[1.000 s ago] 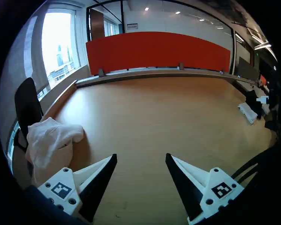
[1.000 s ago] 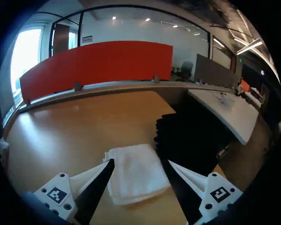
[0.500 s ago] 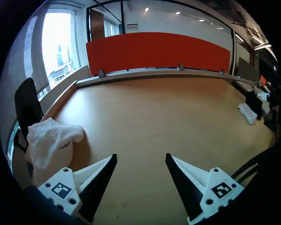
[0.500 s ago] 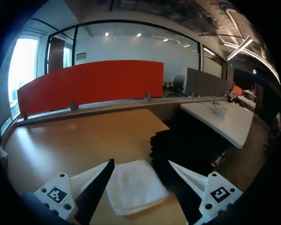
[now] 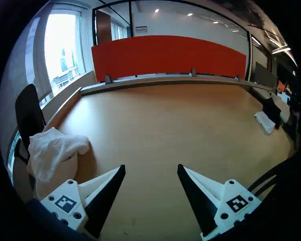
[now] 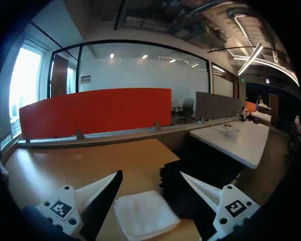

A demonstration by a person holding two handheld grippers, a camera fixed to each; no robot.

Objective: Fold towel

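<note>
Holding nothing in left gripper (image 5: pixel 150 166) or right gripper (image 6: pixel 150 172), both spread wide. Seemingly done with folded towel (image 6: pixel 145 213), lower centre. Next, reach lower left for crumpled towel (image 5: pixel 54 150); pinch one corner, drag flat onto table (image 5: pixel 170 120).

We count two towels in the left gripper view: one crumpled towel (image 5: pixel 54 152) at the lower left and one folded towel (image 5: pixel 265 121) at the right edge. In the right gripper view we count one folded towel at bottom centre.

Further counts:
- one wooden table (image 5: pixel 170 116)
- one red partition (image 5: pixel 166 54)
- one black chair (image 5: pixel 28 110) at the left edge
- one white desk (image 6: pixel 238 140) at the right
- two grippers, the left gripper (image 5: pixel 150 168) and the right gripper (image 6: pixel 150 174), with two fingers each
</note>
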